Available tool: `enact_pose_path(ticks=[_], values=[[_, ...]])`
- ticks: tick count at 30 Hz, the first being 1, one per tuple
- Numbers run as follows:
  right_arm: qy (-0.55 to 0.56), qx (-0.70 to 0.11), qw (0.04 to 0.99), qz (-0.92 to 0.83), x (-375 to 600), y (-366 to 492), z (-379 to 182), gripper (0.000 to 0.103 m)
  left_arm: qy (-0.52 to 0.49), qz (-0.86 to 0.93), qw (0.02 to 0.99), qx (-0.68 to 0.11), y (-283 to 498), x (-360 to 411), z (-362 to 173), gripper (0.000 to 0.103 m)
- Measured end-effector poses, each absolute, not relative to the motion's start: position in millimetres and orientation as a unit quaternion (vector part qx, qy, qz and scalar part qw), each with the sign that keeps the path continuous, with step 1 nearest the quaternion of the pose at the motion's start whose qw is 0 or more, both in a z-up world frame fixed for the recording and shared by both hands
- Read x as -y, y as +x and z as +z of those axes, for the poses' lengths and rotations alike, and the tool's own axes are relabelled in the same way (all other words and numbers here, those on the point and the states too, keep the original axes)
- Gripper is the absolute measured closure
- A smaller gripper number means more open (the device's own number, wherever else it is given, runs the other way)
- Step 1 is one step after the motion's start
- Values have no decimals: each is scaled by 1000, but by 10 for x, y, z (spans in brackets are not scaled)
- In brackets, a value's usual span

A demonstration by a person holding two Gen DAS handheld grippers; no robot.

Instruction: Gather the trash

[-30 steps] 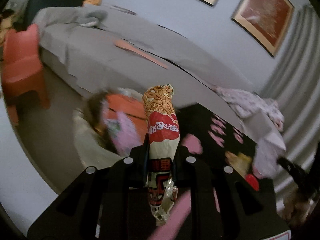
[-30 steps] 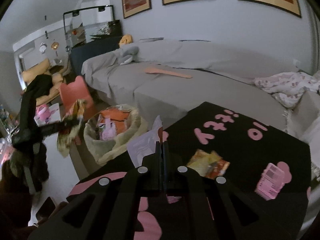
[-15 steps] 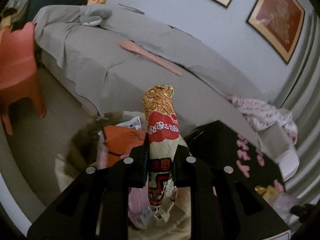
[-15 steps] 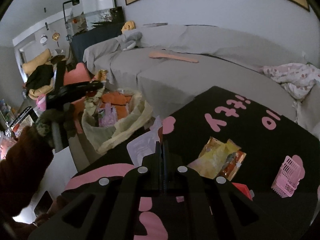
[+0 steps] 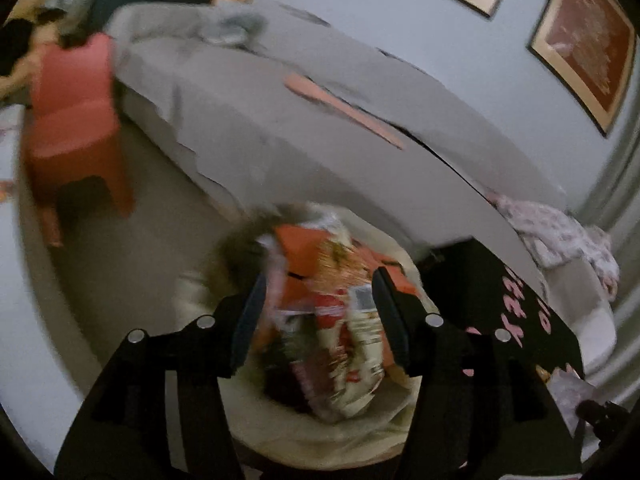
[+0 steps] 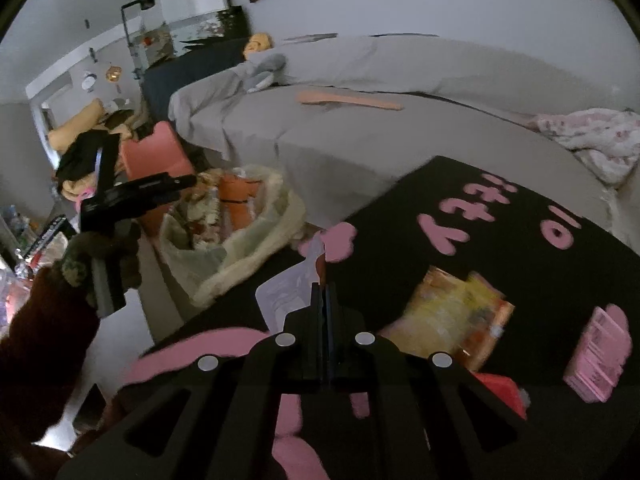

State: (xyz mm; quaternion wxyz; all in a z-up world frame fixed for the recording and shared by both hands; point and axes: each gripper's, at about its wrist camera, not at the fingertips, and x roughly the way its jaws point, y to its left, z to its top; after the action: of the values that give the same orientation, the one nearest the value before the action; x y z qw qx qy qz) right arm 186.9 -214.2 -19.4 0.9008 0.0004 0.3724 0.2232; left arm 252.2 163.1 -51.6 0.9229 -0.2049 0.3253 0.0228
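While the snack wrapper lies blurred between the parted fingers of the left gripper, it seems free of both of them, though the smear makes contact hard to judge. It sits over the mouth of the trash bag, a pale plastic sack standing on the floor beside the black table. Inside the bag are an orange carton and other crumpled packets too blurred to name. Half a second ago the left gripper was clamped on the wrapper, which stood upright; now its jaws are wide apart and the wrapper lies lower and tilted among the rubbish.

From the right wrist view, the left gripper hangs above the bag. The right gripper has its fingers pressed together on nothing, over the table, as it was before. On the table lie a yellow and orange packet, a white paper scrap just ahead of the fingertips, and a small pink basket. Behind all this stands a grey covered sofa.
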Motion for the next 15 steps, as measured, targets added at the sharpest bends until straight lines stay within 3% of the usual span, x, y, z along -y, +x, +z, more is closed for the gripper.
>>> enact_pose_path(ticks=[15], values=[[-64,-335,861,378,194,2727,-233,99,-252,58,921,-292,1371,-1988,-336,46]])
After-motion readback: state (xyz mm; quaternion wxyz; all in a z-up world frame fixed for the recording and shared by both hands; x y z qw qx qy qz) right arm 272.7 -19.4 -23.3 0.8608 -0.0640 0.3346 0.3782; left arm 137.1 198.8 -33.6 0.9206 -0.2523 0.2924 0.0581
